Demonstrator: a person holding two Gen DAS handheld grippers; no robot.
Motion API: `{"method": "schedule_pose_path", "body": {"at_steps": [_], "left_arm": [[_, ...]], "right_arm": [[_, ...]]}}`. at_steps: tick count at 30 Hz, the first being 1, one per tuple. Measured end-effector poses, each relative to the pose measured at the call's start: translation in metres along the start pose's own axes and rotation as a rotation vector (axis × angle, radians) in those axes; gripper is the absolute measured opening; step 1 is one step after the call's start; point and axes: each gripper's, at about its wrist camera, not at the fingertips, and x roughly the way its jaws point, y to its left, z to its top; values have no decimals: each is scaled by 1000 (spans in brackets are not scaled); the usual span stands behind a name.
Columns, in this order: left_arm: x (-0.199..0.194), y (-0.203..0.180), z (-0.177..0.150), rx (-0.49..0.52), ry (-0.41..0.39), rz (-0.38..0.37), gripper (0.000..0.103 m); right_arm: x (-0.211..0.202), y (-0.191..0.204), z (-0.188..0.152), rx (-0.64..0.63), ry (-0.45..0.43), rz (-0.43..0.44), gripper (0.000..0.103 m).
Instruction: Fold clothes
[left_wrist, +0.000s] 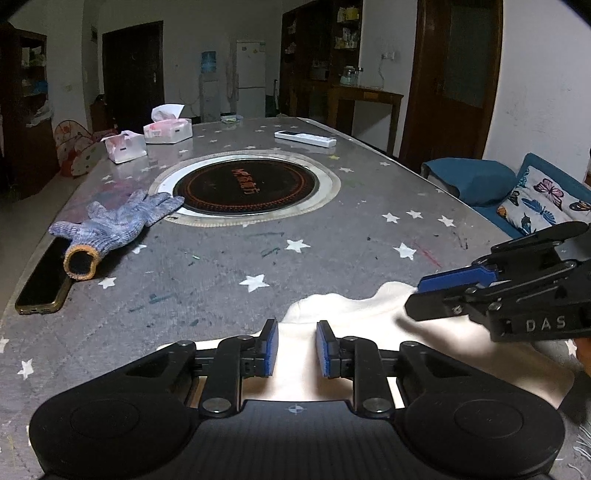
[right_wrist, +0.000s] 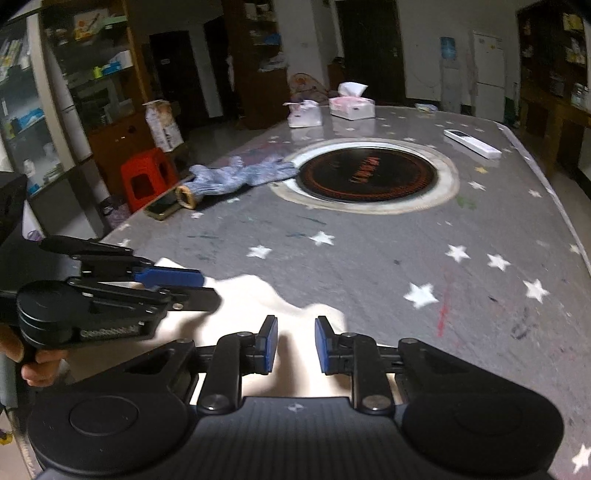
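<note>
1. The white garment (left_wrist: 354, 314) lies bunched at the near edge of the table (left_wrist: 332, 236), under both grippers; its far hem is a wavy, uneven line; no neat crease shows.
2. The left gripper (left_wrist: 293, 345) hangs over the cloth's near-left part, jaws narrow with a gap between the blue pads; white cloth shows in that gap, but the pads do not seem to press it.
3. The right gripper (right_wrist: 293, 345) sits over the near-right part, jaws likewise narrow and parted, cloth visible between and below them; no pinch is evident.
4. Judging by this, folding looks early: the garment is gathered, not squared; grasping an edge and laying it over appear to be left.
5. Further out, a blue knit glove (left_wrist: 110, 225) lies at far left beside a phone (left_wrist: 42, 284); the round inset hotplate (left_wrist: 245, 186) sits mid-table; tissue packs (left_wrist: 168, 127) and a white remote (left_wrist: 304, 138) lie beyond.
6. Writing: "DAS" reads on the right gripper's side in the left wrist view; the hotplate's orange characters are too small to read.
</note>
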Motion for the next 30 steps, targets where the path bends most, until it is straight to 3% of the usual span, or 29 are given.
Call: {"method": "schedule_pose_path", "body": {"at_steps": [7, 21, 30], "left_arm": [[-19, -1, -8, 5, -19, -4, 25], [-62, -36, -45, 86, -59, -73, 25], [-58, -45, -67, 92, -47, -68, 25]], "right_arm": [[21, 11, -1, -50, 43, -9, 21], [-36, 48, -30, -174, 52, 85, 21], [-35, 69, -61, -241, 33, 47, 21]]}}
